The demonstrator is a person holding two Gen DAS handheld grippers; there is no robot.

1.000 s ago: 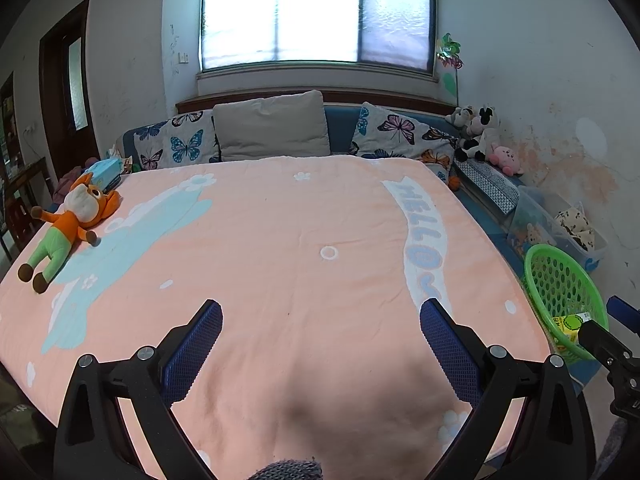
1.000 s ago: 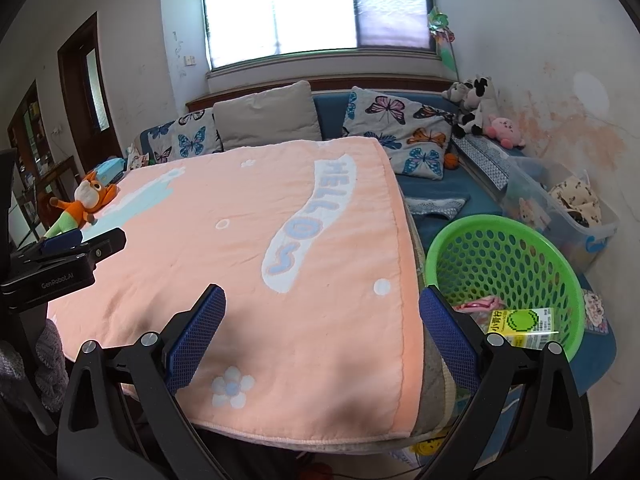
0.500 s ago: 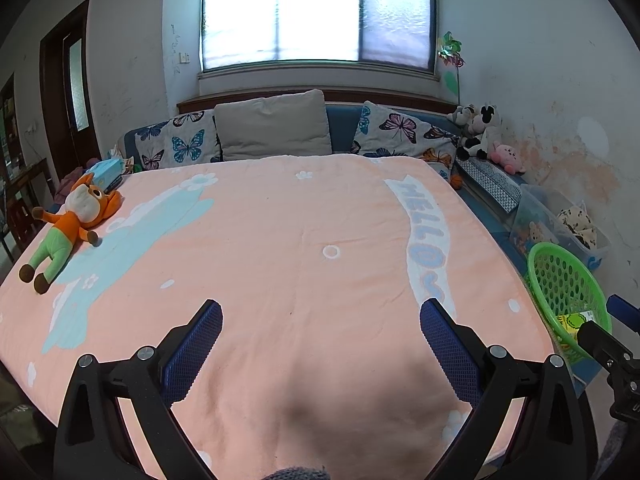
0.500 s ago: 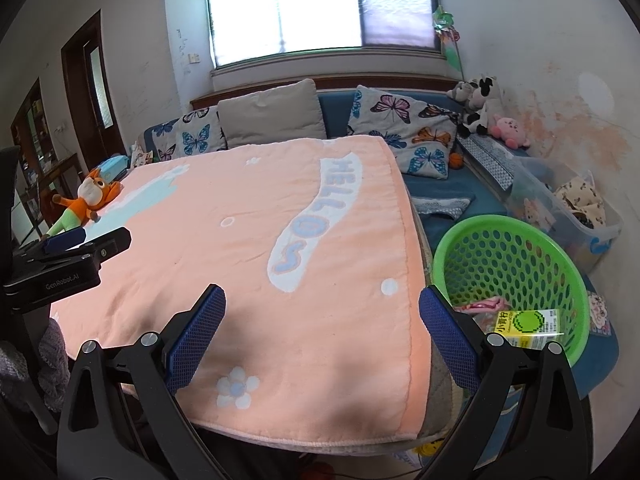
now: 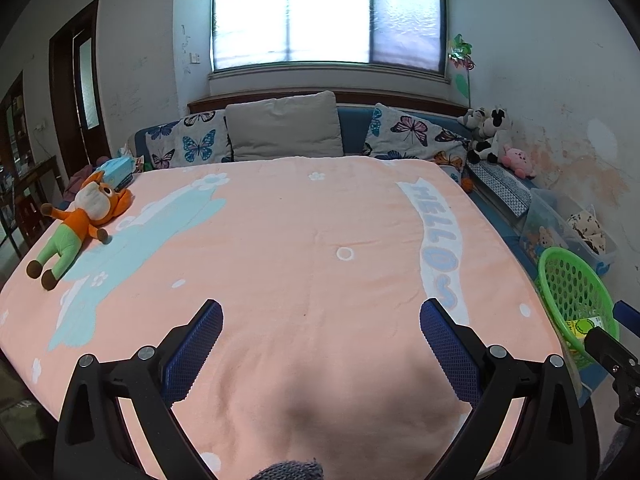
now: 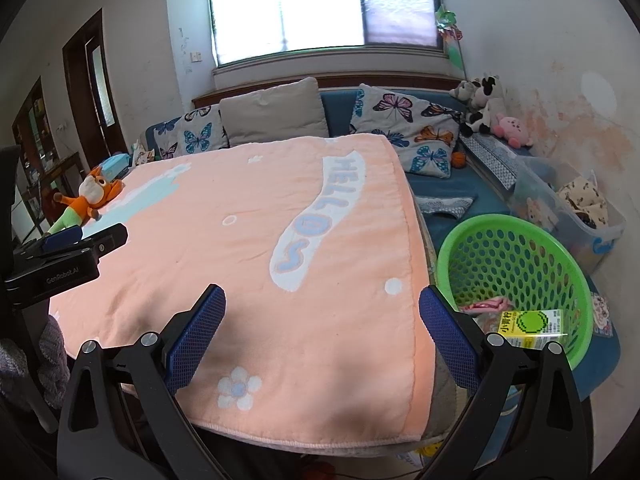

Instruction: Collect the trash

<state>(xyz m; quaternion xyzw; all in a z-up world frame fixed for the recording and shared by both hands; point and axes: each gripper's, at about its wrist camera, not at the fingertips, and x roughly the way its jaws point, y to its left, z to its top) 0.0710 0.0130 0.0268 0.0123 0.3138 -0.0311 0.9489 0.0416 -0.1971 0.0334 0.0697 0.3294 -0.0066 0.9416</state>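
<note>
Jaws wide; carton half behind right gripper

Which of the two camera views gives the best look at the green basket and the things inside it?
The right wrist view. There the green basket shows nearly whole, with its inside open to the camera: a yellow carton and a pink wrapper lie in it. The left wrist view shows the basket only at its right edge, narrow, partly behind the right gripper.
</note>
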